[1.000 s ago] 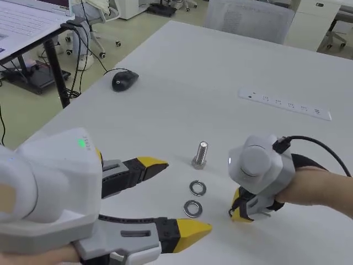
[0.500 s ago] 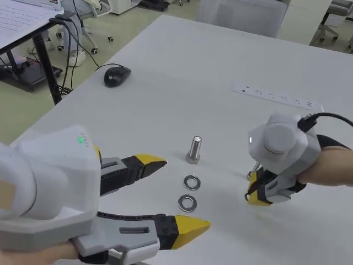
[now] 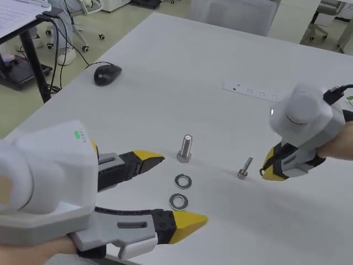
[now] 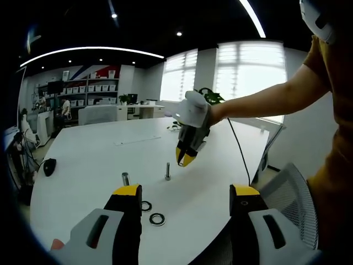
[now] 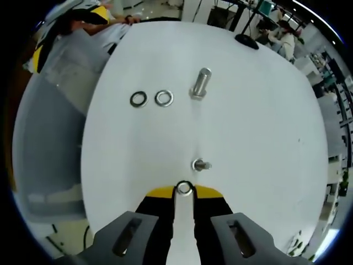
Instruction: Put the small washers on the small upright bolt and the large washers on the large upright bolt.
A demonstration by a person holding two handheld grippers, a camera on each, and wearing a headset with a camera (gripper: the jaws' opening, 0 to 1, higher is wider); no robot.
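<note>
The large bolt [image 3: 185, 148] stands upright mid-table, with the small bolt [image 3: 244, 167] upright to its right. Two large washers [image 3: 182, 180] [image 3: 178, 201] lie flat in front of the large bolt. My left gripper [image 3: 171, 190] is open, its yellow tips on either side of those washers and above them. Just right of the small bolt, my right gripper [image 3: 271, 167] hovers. In the right gripper view it [image 5: 184, 190] is shut on a small washer [image 5: 184, 189], just short of the small bolt [image 5: 200, 164]. The left gripper view has the small bolt [image 4: 167, 171] under the right gripper [image 4: 186, 158].
A black mouse [image 3: 106, 73] lies at the far left of the white table [image 3: 165, 99], and a white power strip [image 3: 251, 91] lies at the back right. The table's left edge drops to a floor with cables, a desk and office chairs.
My right gripper has lifted and moved right, away from the washers, and the small bolt it hid now shows. The left gripper holds still and open.
</note>
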